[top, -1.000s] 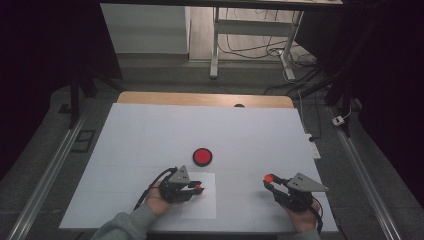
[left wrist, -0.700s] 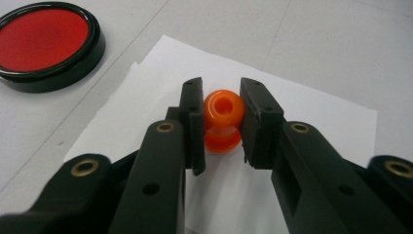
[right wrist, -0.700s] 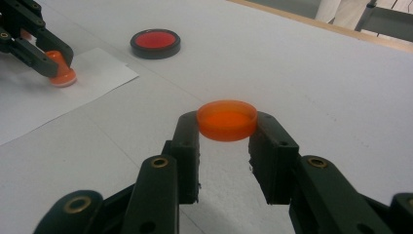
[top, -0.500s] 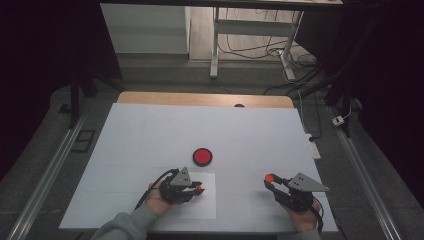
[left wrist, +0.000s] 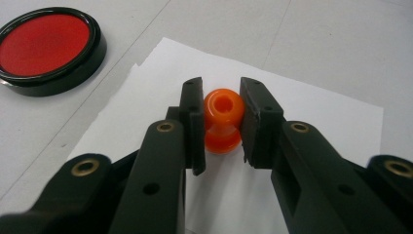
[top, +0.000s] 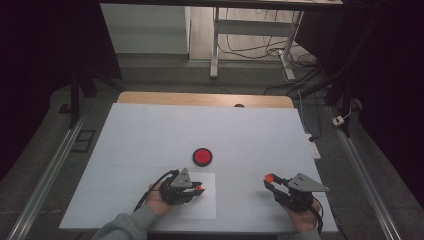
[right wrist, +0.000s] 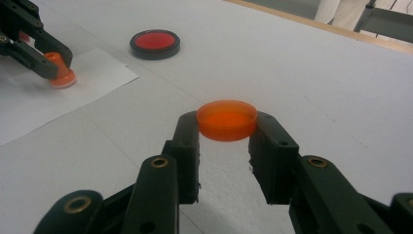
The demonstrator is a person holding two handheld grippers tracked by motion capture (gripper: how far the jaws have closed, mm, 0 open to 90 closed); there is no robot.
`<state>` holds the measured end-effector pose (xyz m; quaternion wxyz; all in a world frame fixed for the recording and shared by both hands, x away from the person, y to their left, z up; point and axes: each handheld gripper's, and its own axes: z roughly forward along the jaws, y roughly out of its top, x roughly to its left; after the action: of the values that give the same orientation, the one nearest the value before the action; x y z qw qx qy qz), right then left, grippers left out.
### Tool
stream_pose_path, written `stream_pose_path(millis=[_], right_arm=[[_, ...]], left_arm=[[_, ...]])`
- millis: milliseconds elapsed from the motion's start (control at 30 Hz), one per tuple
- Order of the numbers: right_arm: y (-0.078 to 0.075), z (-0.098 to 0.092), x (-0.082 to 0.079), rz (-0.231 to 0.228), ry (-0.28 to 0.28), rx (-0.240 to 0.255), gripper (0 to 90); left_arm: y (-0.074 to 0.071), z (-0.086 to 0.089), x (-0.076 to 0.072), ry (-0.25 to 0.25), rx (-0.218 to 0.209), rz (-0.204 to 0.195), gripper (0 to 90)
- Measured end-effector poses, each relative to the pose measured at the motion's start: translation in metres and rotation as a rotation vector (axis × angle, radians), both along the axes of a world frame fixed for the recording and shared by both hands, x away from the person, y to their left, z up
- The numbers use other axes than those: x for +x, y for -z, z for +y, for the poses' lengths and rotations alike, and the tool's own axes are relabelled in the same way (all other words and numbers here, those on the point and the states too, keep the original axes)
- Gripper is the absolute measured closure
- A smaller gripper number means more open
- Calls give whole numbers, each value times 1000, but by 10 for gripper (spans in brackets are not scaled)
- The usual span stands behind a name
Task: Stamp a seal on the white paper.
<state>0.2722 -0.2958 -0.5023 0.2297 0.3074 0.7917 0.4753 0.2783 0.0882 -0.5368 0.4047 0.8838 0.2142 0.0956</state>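
Two handheld grippers work near the front edge of a white table [top: 150,130]. The left gripper [left wrist: 221,122] has its jaws closed on an orange stamp [left wrist: 223,119] — a small knobbed piece with a flared base, standing upright with that base on or just above a sheet of white paper [left wrist: 311,122]. The right gripper [right wrist: 227,129], well apart from it on the person's right, has its jaws closed on the rim of an orange cap [right wrist: 227,120], a shallow round disc held level just above the bare table.

Beyond the paper, a little farther from the person, sits a round ink pad [top: 202,157] — red inside a black rim, lying open and untouched.

Judging from the layout, the step in hand is stamping: the stamp looks pressed to or about to meet the paper while the cap is held aside. The next move likely calls for a straight lift without smearing, then bringing stamp and cap together, which needs careful lining up of the two hands.
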Motion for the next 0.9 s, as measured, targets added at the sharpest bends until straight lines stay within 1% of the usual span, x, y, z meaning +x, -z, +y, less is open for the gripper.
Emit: stream_pose_path(millis=[200, 233, 433, 633, 767, 900], right_arm=[[0, 0, 0, 0, 1, 1, 643], [0, -1, 0, 0, 1, 1, 643], [0, 0, 0, 0, -1, -2, 643], [-1, 0, -1, -3, 1, 7, 643], [-1, 0, -1, -7, 1, 2, 643], [-1, 0, -1, -8, 0, 6, 643]], left_arm=[[-1, -1, -1, 1, 13, -7, 728], [0, -1, -1, -1, 8, -5, 728], [0, -1, -1, -3, 11, -10, 728], [0, -1, -1, -6, 10, -8, 728], [0, -1, -1, -7, 10, -7, 727], [0, 0, 0, -6, -11, 3, 725]])
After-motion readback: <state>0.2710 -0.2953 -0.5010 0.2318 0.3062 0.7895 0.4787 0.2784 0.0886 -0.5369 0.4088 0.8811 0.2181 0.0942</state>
